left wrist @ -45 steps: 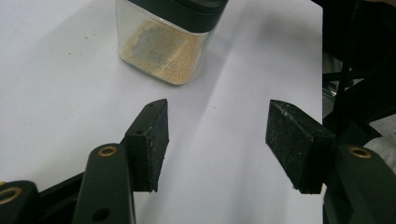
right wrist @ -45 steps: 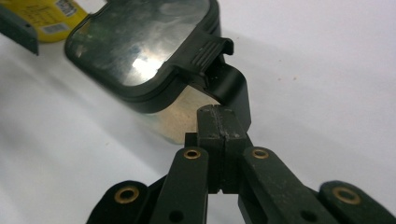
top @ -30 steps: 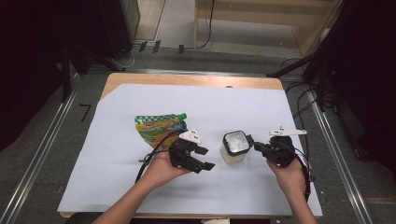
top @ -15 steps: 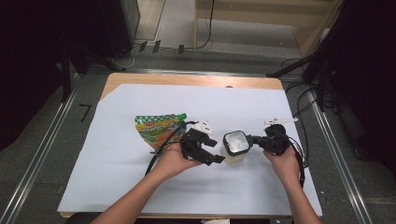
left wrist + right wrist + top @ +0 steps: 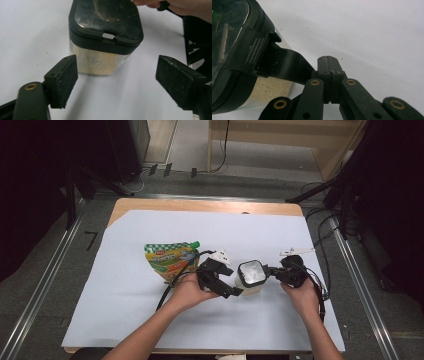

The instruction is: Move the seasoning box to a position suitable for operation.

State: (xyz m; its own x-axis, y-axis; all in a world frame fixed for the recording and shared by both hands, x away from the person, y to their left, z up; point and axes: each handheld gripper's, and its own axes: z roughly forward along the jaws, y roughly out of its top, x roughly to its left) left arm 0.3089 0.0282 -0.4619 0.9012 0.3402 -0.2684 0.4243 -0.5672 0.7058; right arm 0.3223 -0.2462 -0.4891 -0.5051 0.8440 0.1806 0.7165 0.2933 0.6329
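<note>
One side of the container (image 5: pixel 242 62) runs off the right gripper view.

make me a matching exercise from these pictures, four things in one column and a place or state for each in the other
Things:
1. clear square jar with black lid
2. green and orange spouted pouch
3. left gripper
4. right gripper

Places or states:
a. jaws wide apart, the jar just ahead of them
b. lying flat on the white sheet
c. jaws together beside the lid's latch
d. upright, holding pale grains

Pairs: 1-d, 2-b, 3-a, 4-c
</note>
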